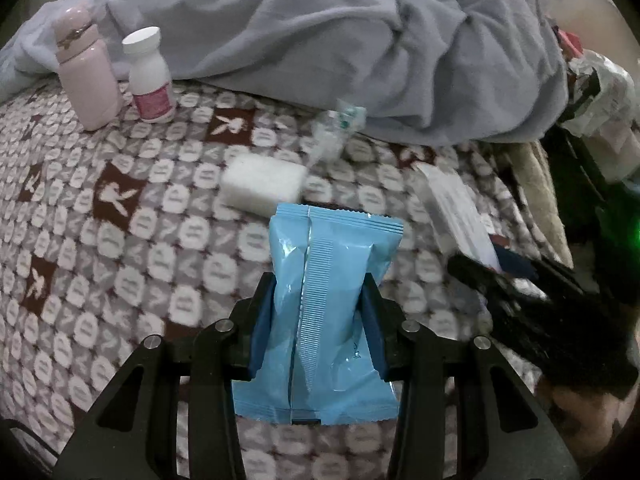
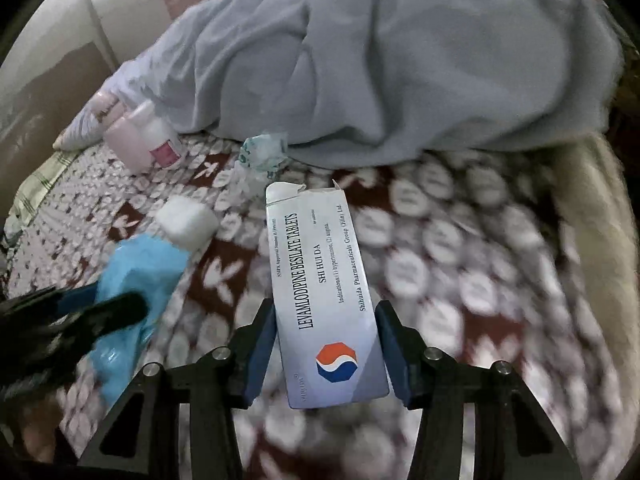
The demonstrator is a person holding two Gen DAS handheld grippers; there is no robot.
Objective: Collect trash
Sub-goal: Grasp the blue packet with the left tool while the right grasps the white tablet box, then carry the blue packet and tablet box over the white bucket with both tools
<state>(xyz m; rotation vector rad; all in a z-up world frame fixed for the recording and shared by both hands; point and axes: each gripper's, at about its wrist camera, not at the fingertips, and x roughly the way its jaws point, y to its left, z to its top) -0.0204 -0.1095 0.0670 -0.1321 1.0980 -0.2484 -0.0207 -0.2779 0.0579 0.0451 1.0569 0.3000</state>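
My left gripper [image 1: 320,292] is shut on a light blue plastic wrapper [image 1: 320,280] and holds it above the patterned bed cover [image 1: 120,240]. My right gripper [image 2: 326,320] is shut on a white tablet box [image 2: 320,280] with a torn open top, also above the cover. The box and right gripper show at the right of the left wrist view [image 1: 456,216]. The blue wrapper and left gripper show at the lower left of the right wrist view [image 2: 136,276]. A crumpled clear wrapper [image 1: 336,128] and a white foam block [image 1: 262,184] lie on the cover ahead.
A pink bottle [image 1: 88,76] and a white pill bottle [image 1: 150,76] stand at the far left. A grey-blue blanket [image 1: 360,40] is heaped across the back. Cluttered bags [image 1: 600,96] sit past the bed's right edge.
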